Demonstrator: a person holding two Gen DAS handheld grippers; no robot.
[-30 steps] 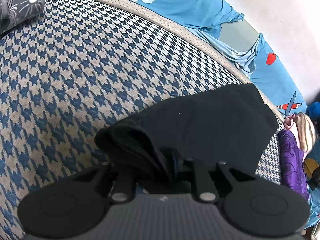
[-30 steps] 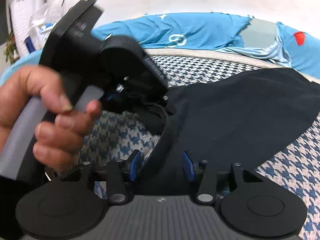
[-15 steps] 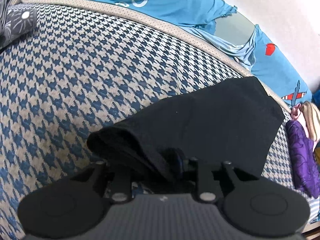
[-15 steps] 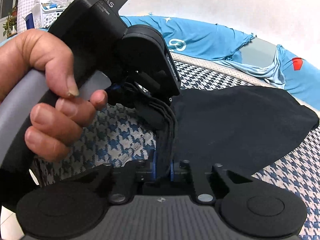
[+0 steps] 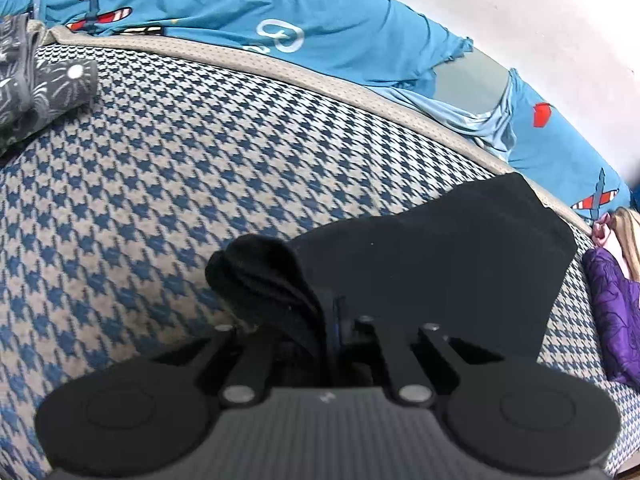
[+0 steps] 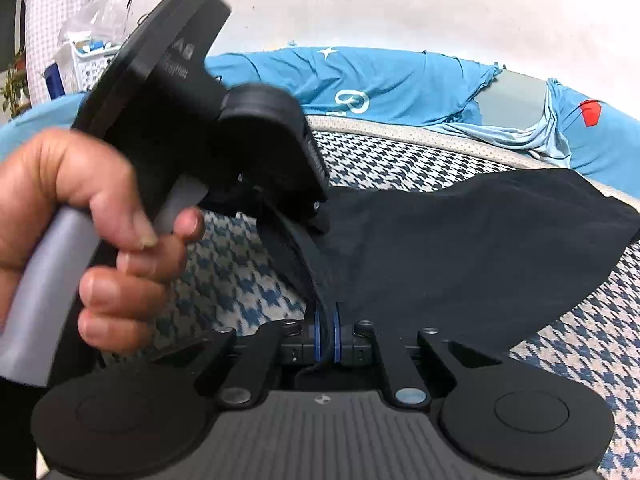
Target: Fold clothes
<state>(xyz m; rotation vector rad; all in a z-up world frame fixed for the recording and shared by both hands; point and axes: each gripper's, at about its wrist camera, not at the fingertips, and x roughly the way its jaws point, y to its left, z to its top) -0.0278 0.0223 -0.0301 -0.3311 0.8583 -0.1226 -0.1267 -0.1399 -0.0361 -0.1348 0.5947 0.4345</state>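
Observation:
A black garment [image 5: 448, 264] lies on a blue-and-beige houndstooth surface [image 5: 168, 168]. My left gripper [image 5: 334, 320] is shut on a bunched edge of the garment, which rolls up to the left of the fingers. My right gripper [image 6: 327, 332] is shut on the black garment [image 6: 460, 252] too, its blue pads pinching the edge. In the right wrist view the left gripper's body [image 6: 208, 136] and the hand holding it sit close at the left, touching the same edge. The rest of the garment spreads flat to the right.
A blue printed sheet [image 5: 280, 24] runs along the back by a white wall. A grey patterned cloth [image 5: 36, 96] lies at the far left. A purple cloth [image 5: 616, 316] lies at the right edge. A white basket [image 6: 84, 64] stands at the far left.
My right gripper went from open around the garment's edge to shut on it. Both grippers lifted and pulled the edge, and the left view swung to show more of the sheet.

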